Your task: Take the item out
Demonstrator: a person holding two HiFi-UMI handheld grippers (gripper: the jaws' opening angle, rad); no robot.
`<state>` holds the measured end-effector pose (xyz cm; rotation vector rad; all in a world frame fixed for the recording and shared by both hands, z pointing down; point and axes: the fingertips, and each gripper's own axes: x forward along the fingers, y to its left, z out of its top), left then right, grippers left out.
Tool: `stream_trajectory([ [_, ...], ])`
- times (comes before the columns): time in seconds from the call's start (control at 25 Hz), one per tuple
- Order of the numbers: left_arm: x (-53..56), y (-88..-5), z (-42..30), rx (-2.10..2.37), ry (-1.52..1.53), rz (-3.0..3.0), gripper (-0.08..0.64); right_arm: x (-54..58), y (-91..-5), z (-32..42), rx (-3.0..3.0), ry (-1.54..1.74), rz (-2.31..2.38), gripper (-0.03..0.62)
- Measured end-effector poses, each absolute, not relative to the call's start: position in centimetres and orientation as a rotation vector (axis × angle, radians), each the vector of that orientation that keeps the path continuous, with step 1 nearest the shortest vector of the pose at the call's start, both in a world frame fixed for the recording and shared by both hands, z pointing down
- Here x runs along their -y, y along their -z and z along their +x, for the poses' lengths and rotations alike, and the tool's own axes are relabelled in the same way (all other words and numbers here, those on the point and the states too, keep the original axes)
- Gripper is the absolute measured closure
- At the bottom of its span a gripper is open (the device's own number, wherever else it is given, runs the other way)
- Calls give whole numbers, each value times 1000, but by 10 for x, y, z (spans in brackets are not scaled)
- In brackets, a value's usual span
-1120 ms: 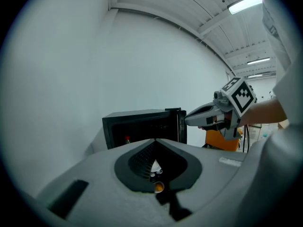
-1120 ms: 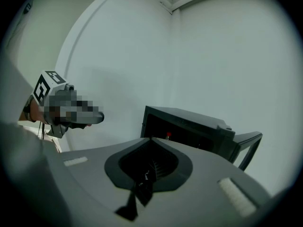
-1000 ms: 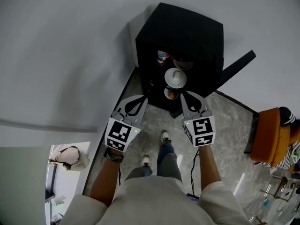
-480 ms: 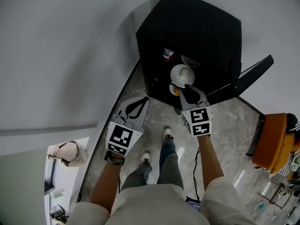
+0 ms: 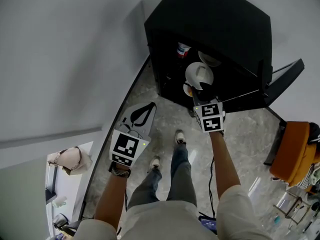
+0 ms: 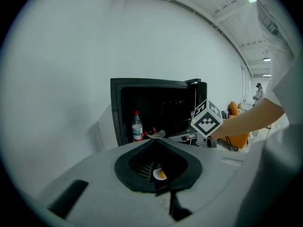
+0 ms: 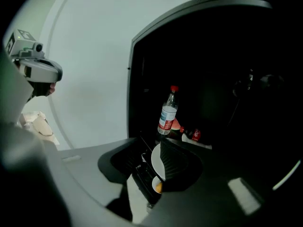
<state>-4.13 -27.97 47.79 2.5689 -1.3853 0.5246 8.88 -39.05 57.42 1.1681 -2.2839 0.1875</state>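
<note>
My right tool (image 5: 204, 91) reaches into the open front of the black cabinet (image 5: 215, 19). Its jaws have just been opening and now stand apart, gripping nothing that I can make out. In the right gripper view the rim of the white plate (image 5: 198, 74) shows in the gap between them, edge-on and close against the ribbed pad of the right-hand jaw. I cannot tell whether that pad touches it. The plate is tilted on a shelf just past the tool's tips.

Below the tips and nearer to me sits a small dish (image 7: 156, 187) holding something orange. Farther in, above and beyond the tool, a clear bottle (image 7: 167, 112) with a red cap stands upright. Another pale dish (image 5: 209, 59) lies deeper still, beside the bottle. The cabinet door (image 5: 282, 76) hangs open, well off to the tool's right.

My left tool (image 5: 150, 105) is held back over the stone floor (image 5: 167, 121), short of the cabinet and well apart from the right tool. Its jaws are clenched tip to tip with nothing between them, pointing towards the cabinet's open front.
</note>
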Motion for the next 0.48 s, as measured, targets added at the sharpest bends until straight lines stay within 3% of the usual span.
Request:
stream_trajectory([
  [0.48, 269, -521, -51, 1374, -573, 2469, 563, 414, -653, 91, 2112, -89, 1049, 426],
])
